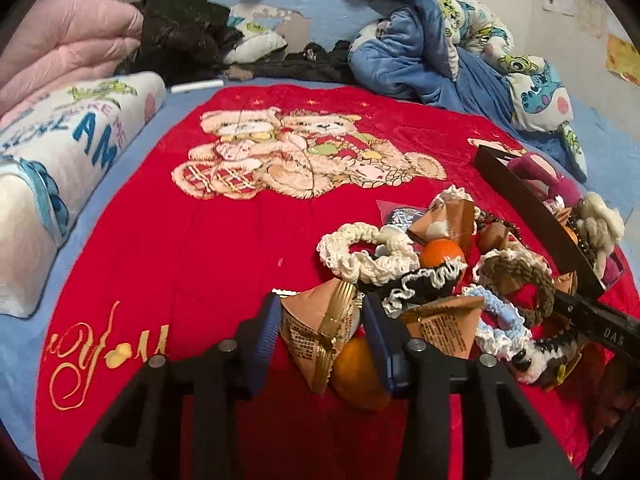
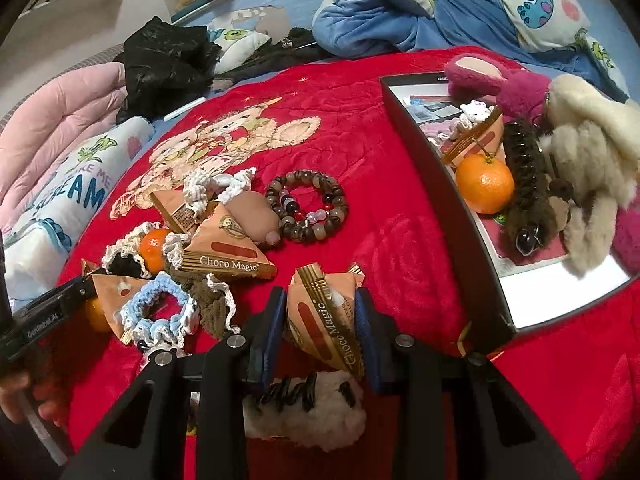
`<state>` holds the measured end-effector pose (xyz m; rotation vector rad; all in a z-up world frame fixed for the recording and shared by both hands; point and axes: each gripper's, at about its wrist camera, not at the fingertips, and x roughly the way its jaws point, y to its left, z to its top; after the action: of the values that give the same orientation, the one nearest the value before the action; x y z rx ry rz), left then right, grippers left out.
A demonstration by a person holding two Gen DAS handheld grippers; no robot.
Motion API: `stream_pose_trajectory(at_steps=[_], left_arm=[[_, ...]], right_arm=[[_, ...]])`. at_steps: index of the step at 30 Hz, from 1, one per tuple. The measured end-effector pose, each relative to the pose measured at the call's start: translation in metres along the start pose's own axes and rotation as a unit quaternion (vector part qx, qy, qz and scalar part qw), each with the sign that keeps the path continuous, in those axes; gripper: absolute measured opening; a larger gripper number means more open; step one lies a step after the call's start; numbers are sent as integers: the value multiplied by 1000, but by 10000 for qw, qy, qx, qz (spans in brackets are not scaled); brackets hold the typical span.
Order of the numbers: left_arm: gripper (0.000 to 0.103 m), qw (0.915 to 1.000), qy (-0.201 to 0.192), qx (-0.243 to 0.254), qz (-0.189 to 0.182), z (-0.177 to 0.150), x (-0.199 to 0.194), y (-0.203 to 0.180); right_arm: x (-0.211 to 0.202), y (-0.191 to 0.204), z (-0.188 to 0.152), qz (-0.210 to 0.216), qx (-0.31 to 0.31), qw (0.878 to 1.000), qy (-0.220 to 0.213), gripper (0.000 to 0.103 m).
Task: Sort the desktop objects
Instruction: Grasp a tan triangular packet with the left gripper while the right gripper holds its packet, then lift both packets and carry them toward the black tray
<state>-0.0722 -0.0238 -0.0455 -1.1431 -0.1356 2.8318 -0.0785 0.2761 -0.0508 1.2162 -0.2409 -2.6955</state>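
Note:
My left gripper (image 1: pixel 322 322) is shut on a brown triangular Choco Magic packet (image 1: pixel 320 332), above an orange (image 1: pixel 356 368). My right gripper (image 2: pixel 322 316) is shut on another Choco Magic packet (image 2: pixel 326 320), above a white fluffy hair clip (image 2: pixel 308 408). A pile lies on the red blanket (image 2: pixel 360 208): several scrunchies (image 1: pixel 368 252), another orange (image 1: pixel 440 254), more packets (image 2: pixel 226 246) and a bead bracelet (image 2: pixel 306 206). A black-rimmed box (image 2: pixel 444 184) at the right holds an orange (image 2: pixel 484 184), a brown claw clip (image 2: pixel 524 192), a packet and plush toys (image 2: pixel 588 152).
A white printed pillow (image 1: pixel 60 160) and a pink quilt (image 1: pixel 68 36) lie at the left. A black bag (image 2: pixel 164 60) and blue bedding (image 2: pixel 400 4) are piled at the back. The left gripper shows at the left edge of the right wrist view (image 2: pixel 52 308).

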Motion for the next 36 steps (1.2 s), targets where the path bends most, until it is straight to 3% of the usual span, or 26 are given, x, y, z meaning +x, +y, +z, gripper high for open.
stream_pose_trajectory(at_steps=[15, 19, 27, 36], left_arm=[[42, 9980, -464, 347, 267, -6, -24, -14], [42, 9960, -686, 469, 338, -5, -37, -20], [42, 9925, -1088, 491, 249, -1, -64, -31], [42, 9912, -1150, 627, 188, 1, -71, -56]], right_arm=[[-14, 7, -1, 81, -123, 9993, -329, 32], [-25, 11, -1, 115, -197, 9980, -594, 32], [-67, 17, 1, 125, -330, 9860, -1627, 32], [-70, 16, 4, 209, -217, 9860, -1642, 32]])
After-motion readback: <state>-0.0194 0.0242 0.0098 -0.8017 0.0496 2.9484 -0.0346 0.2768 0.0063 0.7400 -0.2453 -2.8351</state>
